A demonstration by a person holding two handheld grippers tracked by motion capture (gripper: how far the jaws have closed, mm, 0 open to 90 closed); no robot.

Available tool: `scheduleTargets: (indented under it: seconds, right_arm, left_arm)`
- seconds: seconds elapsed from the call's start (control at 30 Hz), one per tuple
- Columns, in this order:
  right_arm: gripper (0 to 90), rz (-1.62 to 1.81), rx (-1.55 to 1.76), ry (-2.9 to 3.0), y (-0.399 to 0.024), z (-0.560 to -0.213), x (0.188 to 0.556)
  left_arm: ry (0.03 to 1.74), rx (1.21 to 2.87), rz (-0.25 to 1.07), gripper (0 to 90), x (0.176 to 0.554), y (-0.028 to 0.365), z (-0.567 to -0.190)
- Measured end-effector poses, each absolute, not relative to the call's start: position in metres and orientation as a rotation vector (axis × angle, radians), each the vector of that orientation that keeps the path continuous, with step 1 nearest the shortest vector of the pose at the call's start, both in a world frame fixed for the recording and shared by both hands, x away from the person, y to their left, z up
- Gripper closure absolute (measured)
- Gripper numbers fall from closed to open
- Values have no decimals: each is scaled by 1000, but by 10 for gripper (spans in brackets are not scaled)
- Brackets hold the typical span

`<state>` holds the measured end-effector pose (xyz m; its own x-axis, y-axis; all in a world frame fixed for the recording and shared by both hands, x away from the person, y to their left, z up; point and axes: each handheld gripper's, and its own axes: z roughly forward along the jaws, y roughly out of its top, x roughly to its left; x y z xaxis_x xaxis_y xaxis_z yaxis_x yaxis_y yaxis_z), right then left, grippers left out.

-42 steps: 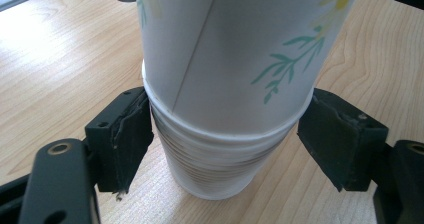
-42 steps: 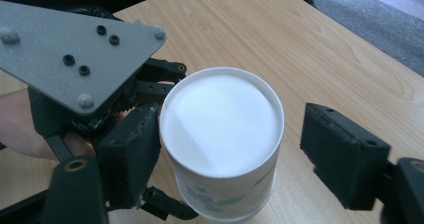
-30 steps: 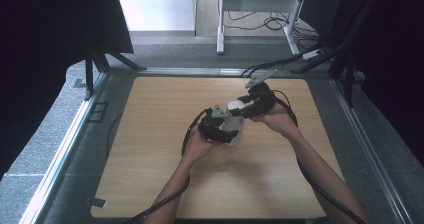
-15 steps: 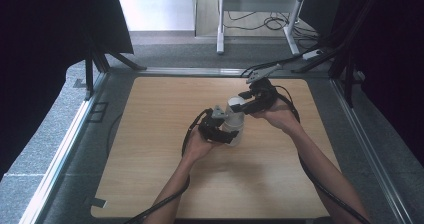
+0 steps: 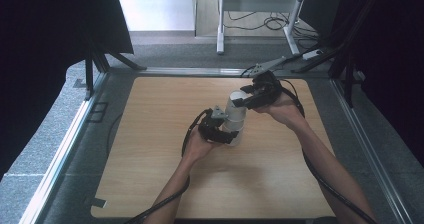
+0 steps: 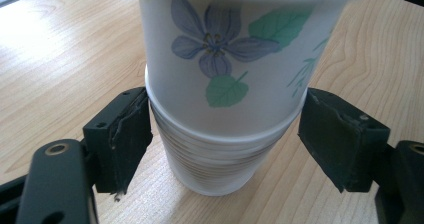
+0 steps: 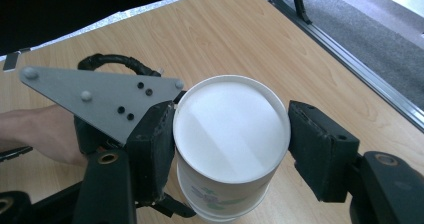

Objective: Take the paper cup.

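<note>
- Near the middle of the surface (image 5: pixel 150 149), a stack of paper cups (image 5: pixel 233 131) stands upright, long axis vertical.
- Left hand-held gripper (image 6: pixel 225 134) grasps the stack low down — steadying it.
- Right hand-held gripper (image 7: pixel 230 149), directly above, is clenched on the top cup (image 7: pixel 230 134) — positioned to pull it straight up.

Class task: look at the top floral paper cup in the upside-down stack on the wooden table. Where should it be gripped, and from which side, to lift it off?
Grip the top white floral paper cup high on its wall, near its flat upturned base, from above. It tapers upward and sleeves over the nested paper cups, so it probably slides off straight up while the stack is steadied low down.
</note>
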<state>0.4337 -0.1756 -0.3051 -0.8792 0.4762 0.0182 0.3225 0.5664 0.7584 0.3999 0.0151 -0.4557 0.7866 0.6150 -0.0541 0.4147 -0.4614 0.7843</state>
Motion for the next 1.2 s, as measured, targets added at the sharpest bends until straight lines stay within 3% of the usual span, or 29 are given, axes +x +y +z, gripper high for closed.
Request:
scheduleTargets:
  seconds: [0.67,1.2]
  right_arm:
    - [373,1226,630,2590,-188,-267,418]
    - [373,1240,599,2605,-201,-262,398]
  left_arm:
    - [752,2111,235,46,395,25,-453]
    - [745,2100,212,0,378,38,-446]
